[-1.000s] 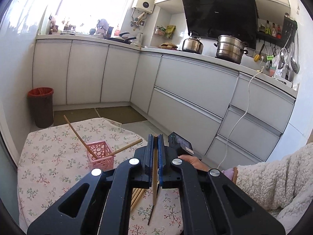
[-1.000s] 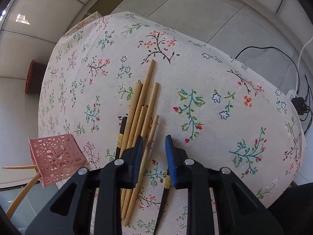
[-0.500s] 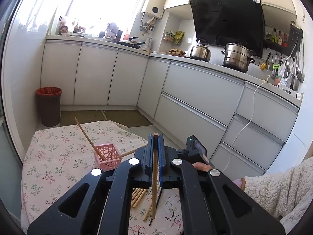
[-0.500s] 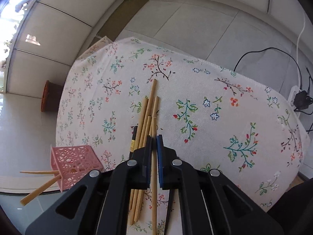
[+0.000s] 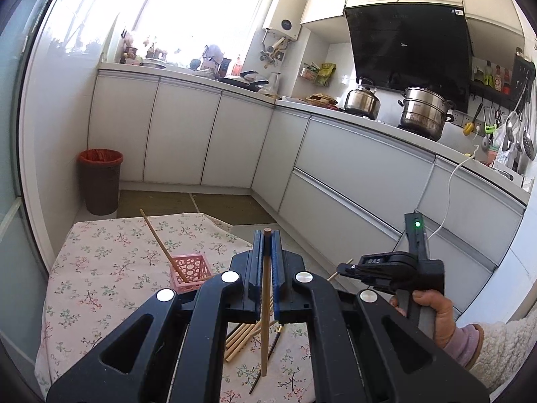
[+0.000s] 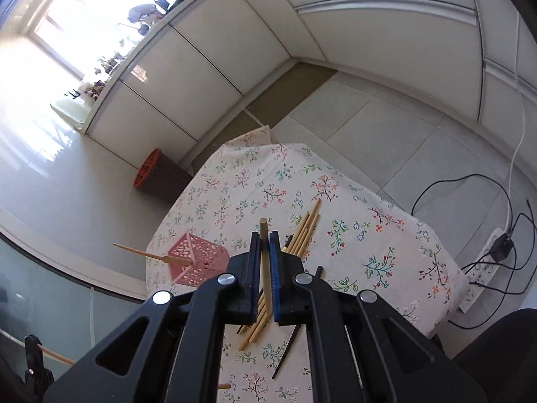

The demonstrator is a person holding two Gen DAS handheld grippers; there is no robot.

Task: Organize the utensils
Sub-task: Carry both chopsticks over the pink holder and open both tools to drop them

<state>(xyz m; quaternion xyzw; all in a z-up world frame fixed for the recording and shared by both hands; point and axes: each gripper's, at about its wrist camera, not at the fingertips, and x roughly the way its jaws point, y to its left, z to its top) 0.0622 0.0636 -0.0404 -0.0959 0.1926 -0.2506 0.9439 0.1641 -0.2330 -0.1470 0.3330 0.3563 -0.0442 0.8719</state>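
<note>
My left gripper [image 5: 267,245] is shut on a wooden chopstick [image 5: 265,315] and holds it above the table. My right gripper [image 6: 264,245] is shut on another wooden chopstick [image 6: 265,268], lifted off the table; it also shows at the right of the left wrist view [image 5: 386,268]. A pink lattice holder [image 5: 191,273] stands on the floral tablecloth [image 5: 100,268] with chopsticks leaning in it [image 5: 161,247]; it shows in the right wrist view [image 6: 196,262]. Several wooden chopsticks [image 6: 302,235] and dark ones [image 6: 288,349] lie loose on the cloth.
White kitchen cabinets [image 5: 352,168] run along the back and right. A brown bin with a red liner [image 5: 100,181] stands on the floor beyond the table. A power strip with cables [image 6: 483,275] lies on the floor right of the table.
My right gripper closed on a wooden chopstick from the pile and lifted it well above the table. My left gripper rose too, still holding its chopstick.
</note>
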